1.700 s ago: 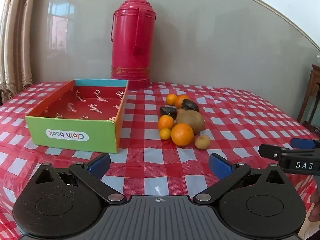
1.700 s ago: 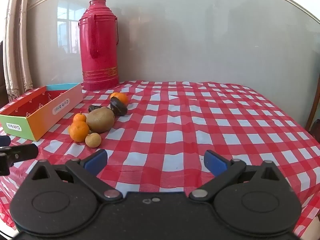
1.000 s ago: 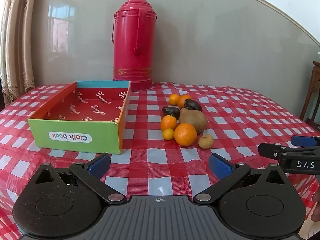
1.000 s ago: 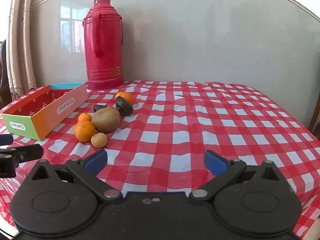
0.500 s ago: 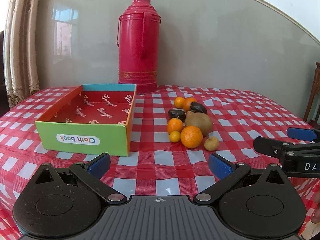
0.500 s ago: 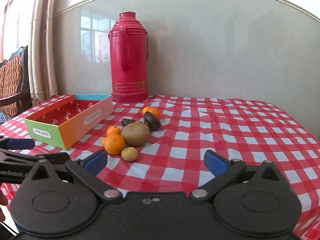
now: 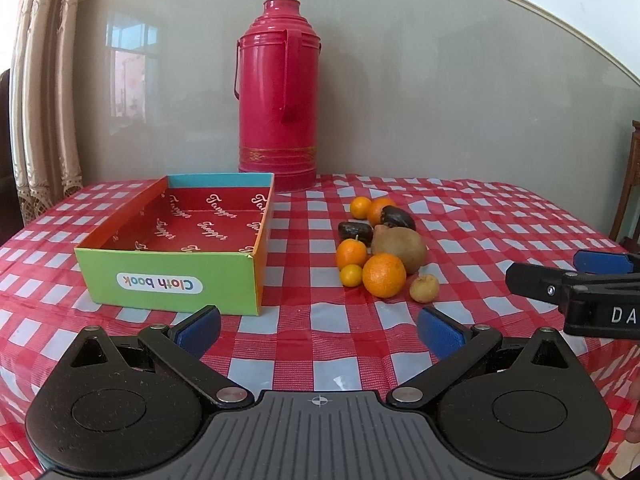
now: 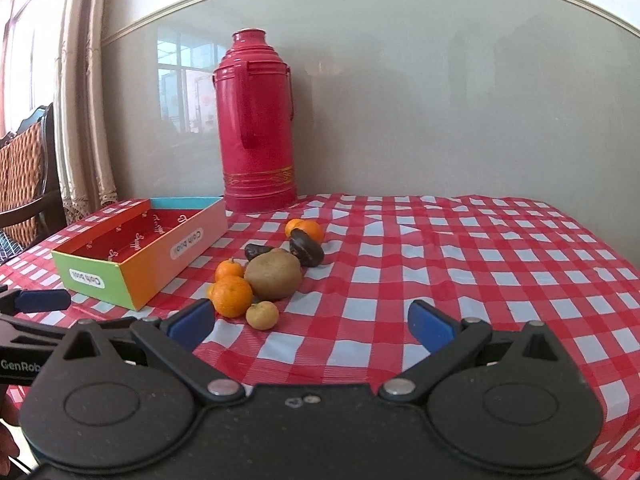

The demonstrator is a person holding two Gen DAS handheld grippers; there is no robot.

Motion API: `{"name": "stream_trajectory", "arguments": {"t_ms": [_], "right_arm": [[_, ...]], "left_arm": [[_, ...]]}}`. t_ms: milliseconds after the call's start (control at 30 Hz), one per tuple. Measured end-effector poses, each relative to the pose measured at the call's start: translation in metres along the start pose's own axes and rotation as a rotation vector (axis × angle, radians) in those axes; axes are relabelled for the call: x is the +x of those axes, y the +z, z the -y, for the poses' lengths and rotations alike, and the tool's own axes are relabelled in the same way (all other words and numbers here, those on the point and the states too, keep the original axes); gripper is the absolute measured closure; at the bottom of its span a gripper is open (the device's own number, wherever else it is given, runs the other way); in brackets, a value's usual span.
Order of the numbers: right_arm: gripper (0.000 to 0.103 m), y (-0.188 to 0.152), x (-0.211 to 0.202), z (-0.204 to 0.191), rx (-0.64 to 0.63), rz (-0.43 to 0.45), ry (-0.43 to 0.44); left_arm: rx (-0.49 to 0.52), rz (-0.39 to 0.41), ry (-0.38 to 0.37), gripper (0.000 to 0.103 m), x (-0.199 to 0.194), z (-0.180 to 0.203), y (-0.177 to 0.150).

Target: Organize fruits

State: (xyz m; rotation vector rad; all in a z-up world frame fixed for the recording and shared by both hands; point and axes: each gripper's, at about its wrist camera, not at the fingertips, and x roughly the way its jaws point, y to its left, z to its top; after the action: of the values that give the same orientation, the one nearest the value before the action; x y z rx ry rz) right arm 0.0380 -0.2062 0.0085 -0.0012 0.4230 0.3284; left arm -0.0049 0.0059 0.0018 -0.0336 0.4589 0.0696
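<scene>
Task not yet begun: all fruits (image 7: 382,246) lie clustered on the table (image 7: 500,216) beside the empty box (image 7: 176,276); my left gripper (image 7: 318,330) and right gripper (image 8: 310,324) are wide open, holding nothing.

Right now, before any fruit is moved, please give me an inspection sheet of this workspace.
Surface: checked tablecloth, red and white, slightly wrinkled.
Job's things: box, open, no fruit inside; fruit pile to its right: oranges, a brown kiwi, two dark fruits, one small yellow fruit.
Clutter: red flask upright behind the box.
Grippers: left tongs open, holding nothing; right tongs open, holding nothing.
Cables: nothing seen.
Surroundings: grey wall, curtain and chair on the left.
</scene>
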Motion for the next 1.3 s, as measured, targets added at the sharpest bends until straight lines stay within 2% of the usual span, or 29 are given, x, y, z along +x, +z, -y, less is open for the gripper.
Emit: {"name": "stream_trajectory", "arguments": {"t_ms": [1300], "right_arm": [[0.006, 0.0007, 0.0020, -0.0022, -0.001, -0.006, -0.002]], "left_arm": [[-0.004, 0.002, -0.002, 0.000, -0.0012, 0.0009, 0.0000]]}}
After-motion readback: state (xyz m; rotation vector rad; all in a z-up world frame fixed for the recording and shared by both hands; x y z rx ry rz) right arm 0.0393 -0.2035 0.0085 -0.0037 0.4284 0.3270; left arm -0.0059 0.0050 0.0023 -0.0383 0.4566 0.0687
